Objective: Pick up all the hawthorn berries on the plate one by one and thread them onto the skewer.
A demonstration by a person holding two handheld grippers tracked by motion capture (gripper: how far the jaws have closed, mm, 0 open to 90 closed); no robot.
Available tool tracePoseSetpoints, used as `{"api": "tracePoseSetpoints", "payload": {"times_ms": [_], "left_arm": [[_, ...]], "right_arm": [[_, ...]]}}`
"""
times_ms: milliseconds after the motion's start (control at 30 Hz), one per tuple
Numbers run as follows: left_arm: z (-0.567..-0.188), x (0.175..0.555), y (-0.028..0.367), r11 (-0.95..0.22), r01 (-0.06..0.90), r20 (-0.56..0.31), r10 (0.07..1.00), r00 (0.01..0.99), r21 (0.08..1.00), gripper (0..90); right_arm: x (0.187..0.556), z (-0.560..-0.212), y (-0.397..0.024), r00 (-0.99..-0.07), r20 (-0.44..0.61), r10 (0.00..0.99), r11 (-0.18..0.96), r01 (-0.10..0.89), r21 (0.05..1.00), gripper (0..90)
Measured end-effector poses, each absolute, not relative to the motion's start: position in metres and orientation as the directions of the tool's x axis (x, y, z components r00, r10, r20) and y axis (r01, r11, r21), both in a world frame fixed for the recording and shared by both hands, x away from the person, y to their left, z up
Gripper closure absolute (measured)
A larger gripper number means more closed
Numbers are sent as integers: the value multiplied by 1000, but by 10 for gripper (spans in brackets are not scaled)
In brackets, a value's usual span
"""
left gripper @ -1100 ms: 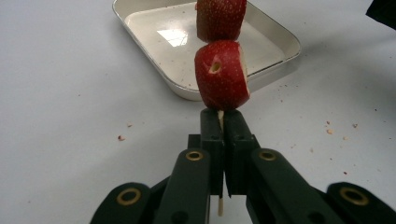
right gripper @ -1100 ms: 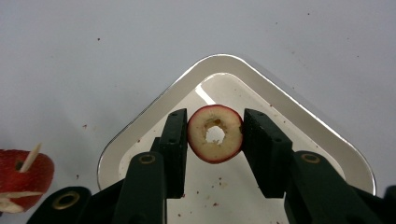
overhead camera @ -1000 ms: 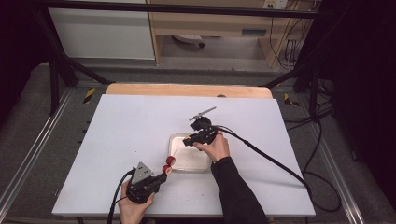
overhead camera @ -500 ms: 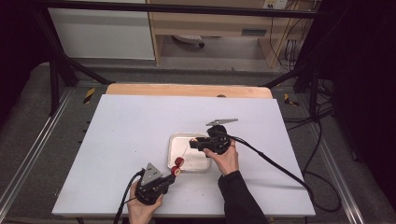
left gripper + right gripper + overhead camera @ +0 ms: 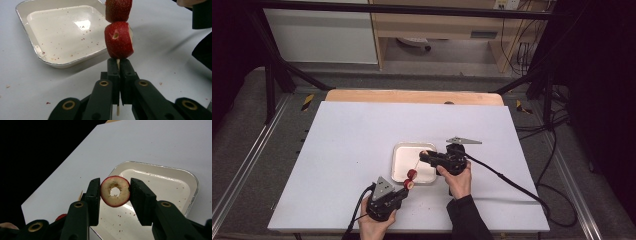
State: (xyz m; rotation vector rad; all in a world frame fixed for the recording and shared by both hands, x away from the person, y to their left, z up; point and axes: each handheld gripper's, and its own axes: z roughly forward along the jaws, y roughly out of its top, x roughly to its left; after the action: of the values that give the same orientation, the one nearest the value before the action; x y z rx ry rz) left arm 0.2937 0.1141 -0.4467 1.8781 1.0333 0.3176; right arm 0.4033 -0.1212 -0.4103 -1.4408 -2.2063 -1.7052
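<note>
- The left gripper (image 5: 119,72) is clenched on a thin wooden skewer (image 5: 117,63), at the bottom centre of the left gripper view; the stick runs down between the closed jaws and its blunt end shows below them.
- Two red fruit pieces (image 5: 119,42) are threaded on the skewer just above the jaws, one on top of the other. In the high view they sit as red dots (image 5: 410,179) just below the lower edge of the white tray (image 5: 398,165).
- The right gripper (image 5: 115,195) is grasping a cored fruit slice (image 5: 115,191), a ring with red skin and pale flesh, in the middle of its own view; the pads press on its left and right rims.
- In the high view the right gripper (image 5: 426,156) hangs over the right part of the tray, near the middle of the white table (image 5: 352,135).
- The tray holds no fruit, just reddish specks and crumbs.
- The slice looks light, moist and soft. A hard squeeze would likely crack the ring, and wet flesh may slip. Holding it by the skin rim, as it is now, leaves the hole free for the stick.
- The skewer looks stiff but thin and may bend or snap under a sideways push. The grip low on the shaft, close under the fruit, seems the steadiest.
</note>
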Motion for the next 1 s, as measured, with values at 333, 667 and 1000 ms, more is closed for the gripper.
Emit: {"api": "tracePoseSetpoints", "payload": {"times_ms": [333,667,1000], "left_arm": [[-450,292,102,-152,551,-242,781,576,821,879],[-454,292,90,-136,566,-262,783,564,813,879],[-453,293,88,-92,556,-279,791,545,826,881]], "right_arm": [[397,-412,-125,-555,554,620,-124,628,768,622],[395,-407,-127,-557,577,597,-204,590,781,622],[393,-404,-128,-563,581,587,-233,570,788,622]]}}
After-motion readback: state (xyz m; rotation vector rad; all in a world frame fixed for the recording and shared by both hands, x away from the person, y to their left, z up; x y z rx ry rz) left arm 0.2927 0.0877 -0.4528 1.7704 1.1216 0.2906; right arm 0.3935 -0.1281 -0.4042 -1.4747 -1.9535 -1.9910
